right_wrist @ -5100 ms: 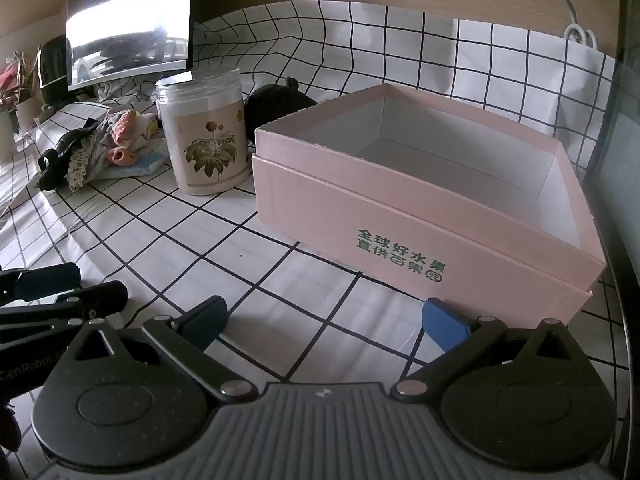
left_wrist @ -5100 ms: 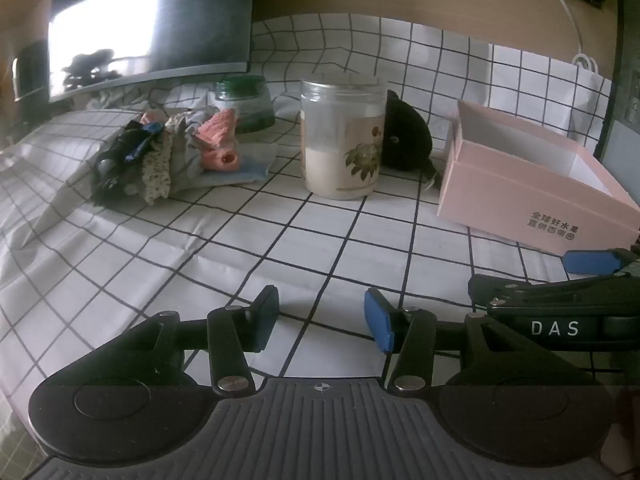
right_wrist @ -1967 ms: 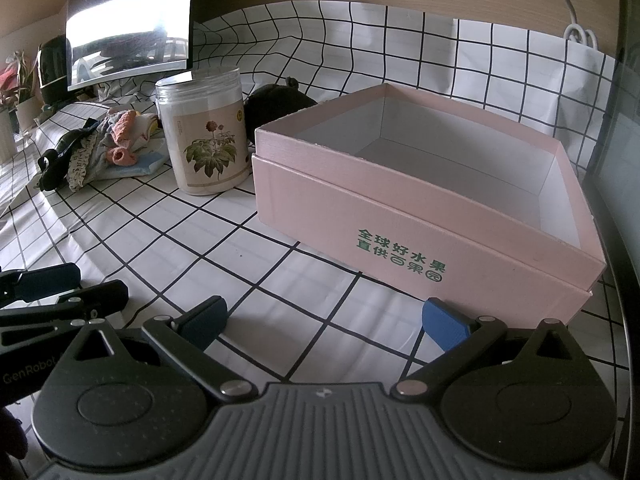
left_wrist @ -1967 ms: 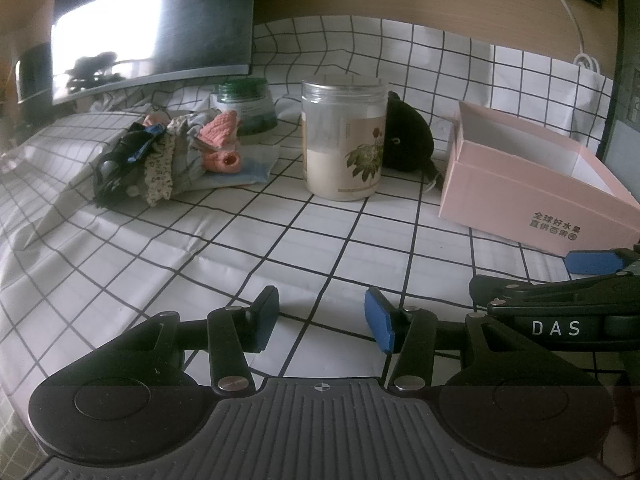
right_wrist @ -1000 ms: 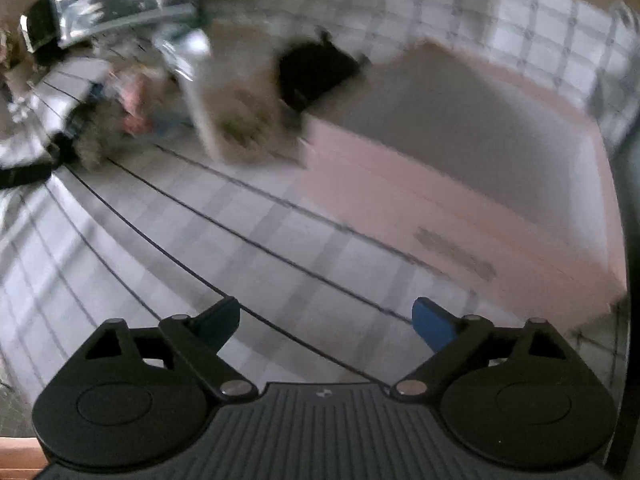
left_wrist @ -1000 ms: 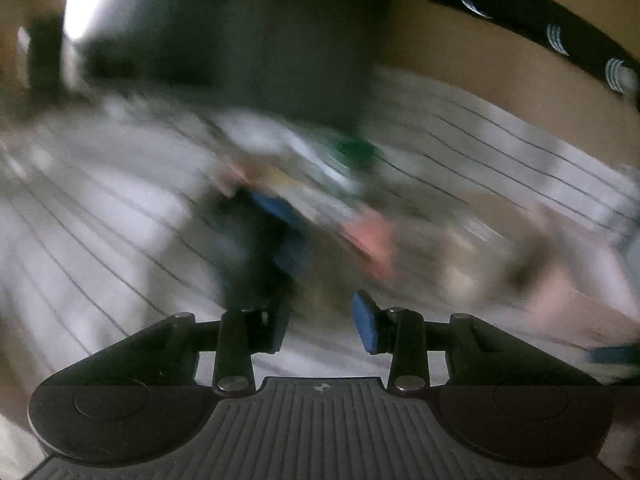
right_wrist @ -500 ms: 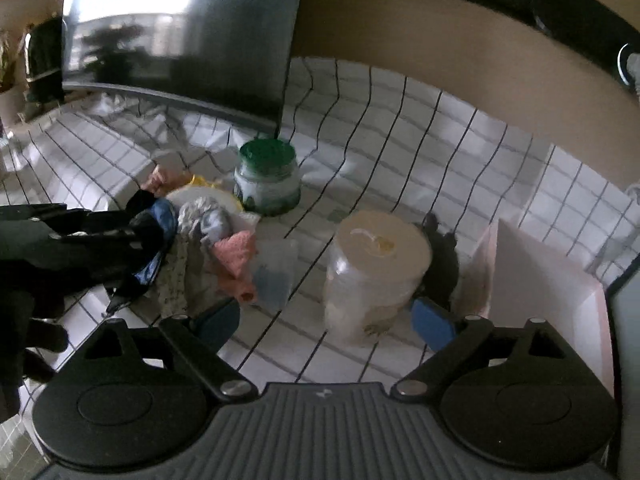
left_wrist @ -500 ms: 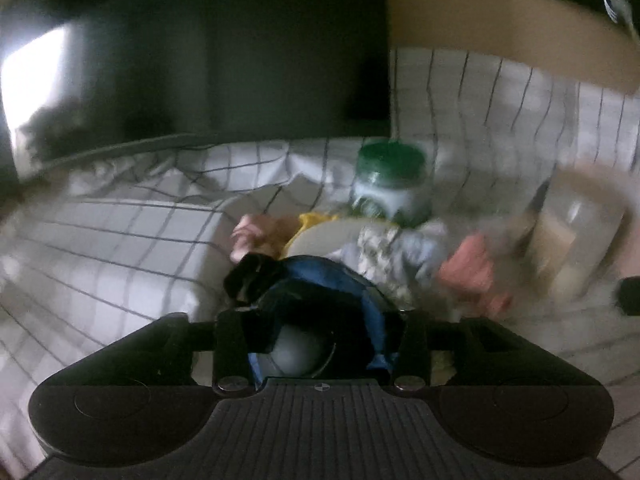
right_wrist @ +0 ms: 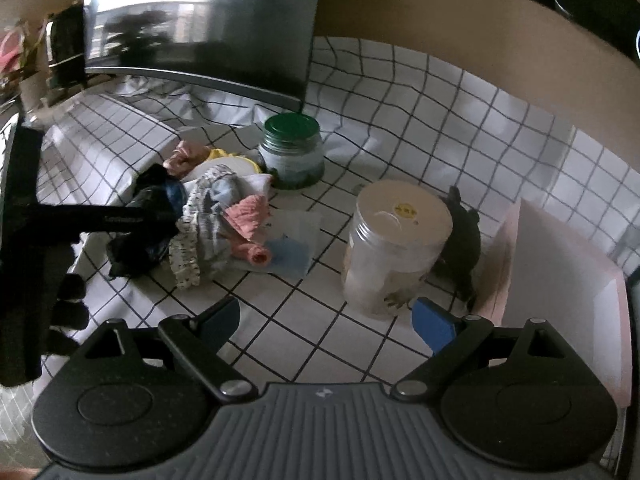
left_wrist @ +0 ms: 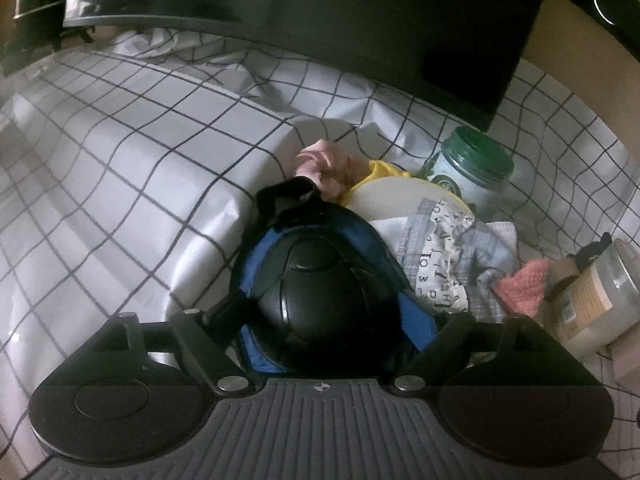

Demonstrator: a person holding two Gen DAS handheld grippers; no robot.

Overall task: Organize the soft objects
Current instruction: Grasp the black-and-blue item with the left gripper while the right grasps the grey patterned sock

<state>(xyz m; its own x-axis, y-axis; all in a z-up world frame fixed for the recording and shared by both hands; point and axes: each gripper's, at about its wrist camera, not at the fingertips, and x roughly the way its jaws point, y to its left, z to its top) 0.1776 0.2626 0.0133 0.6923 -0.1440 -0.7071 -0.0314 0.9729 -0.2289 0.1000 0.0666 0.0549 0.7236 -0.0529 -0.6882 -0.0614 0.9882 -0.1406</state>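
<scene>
A heap of soft things lies on the checked cloth: a black and blue padded guard (left_wrist: 320, 292), patterned fabric (left_wrist: 444, 256), a pink knitted piece (left_wrist: 524, 284) and a pink scrunchie (left_wrist: 320, 164). My left gripper (left_wrist: 332, 320) is down over the guard with its jaws opening wide. The guard sits between them and hides the fingertips, and I see no pad pressing it. The right wrist view shows that left gripper (right_wrist: 164, 216) at the heap's left end, over the guard (right_wrist: 140, 248). My right gripper (right_wrist: 324, 320) hovers open above the cloth with nothing in it.
A green-lidded jar (right_wrist: 292, 152) stands behind the heap. A clear jar (right_wrist: 392, 248) and a black plush (right_wrist: 464, 236) stand to its right. The open pink box (right_wrist: 560, 272) is at the far right. A dark monitor (right_wrist: 208, 20) stands at the back.
My left gripper has swung from the table's front to the heap, come down over the padded guard and spread its jaws. My right gripper has risen and turned towards the heap.
</scene>
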